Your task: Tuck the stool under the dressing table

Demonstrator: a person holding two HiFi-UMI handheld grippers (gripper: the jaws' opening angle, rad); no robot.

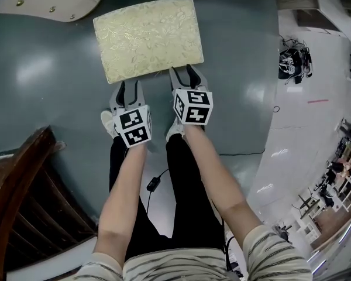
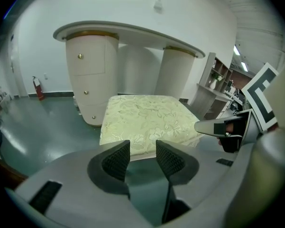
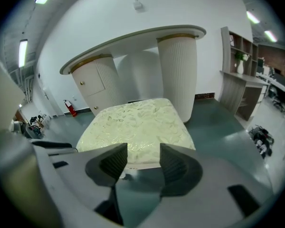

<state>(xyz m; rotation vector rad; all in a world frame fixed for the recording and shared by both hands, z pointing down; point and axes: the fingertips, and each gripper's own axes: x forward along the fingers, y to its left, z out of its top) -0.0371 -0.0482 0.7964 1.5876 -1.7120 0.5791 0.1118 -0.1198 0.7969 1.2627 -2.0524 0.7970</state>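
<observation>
The stool (image 1: 147, 38) has a pale yellow-green brocade cushion and stands on the grey-green floor just in front of the cream dressing table (image 1: 50, 2). My left gripper (image 1: 127, 88) hovers at the cushion's near edge towards its left, jaws open with nothing between them. My right gripper (image 1: 183, 75) is at the same edge towards the right, also open and empty. In the left gripper view the stool (image 2: 147, 120) lies just beyond the left gripper (image 2: 142, 158), with the table (image 2: 128, 32) behind. The right gripper view shows the stool (image 3: 137, 122) past the right gripper (image 3: 143, 158), before the gap between the table's pedestals (image 3: 176, 75).
A dark wooden piece of furniture (image 1: 17, 180) stands at the lower left. A black bag (image 1: 291, 63) lies on the lighter floor at the right. A cable (image 1: 154, 184) hangs by the person's legs. A shelf unit (image 3: 237, 75) stands right of the table.
</observation>
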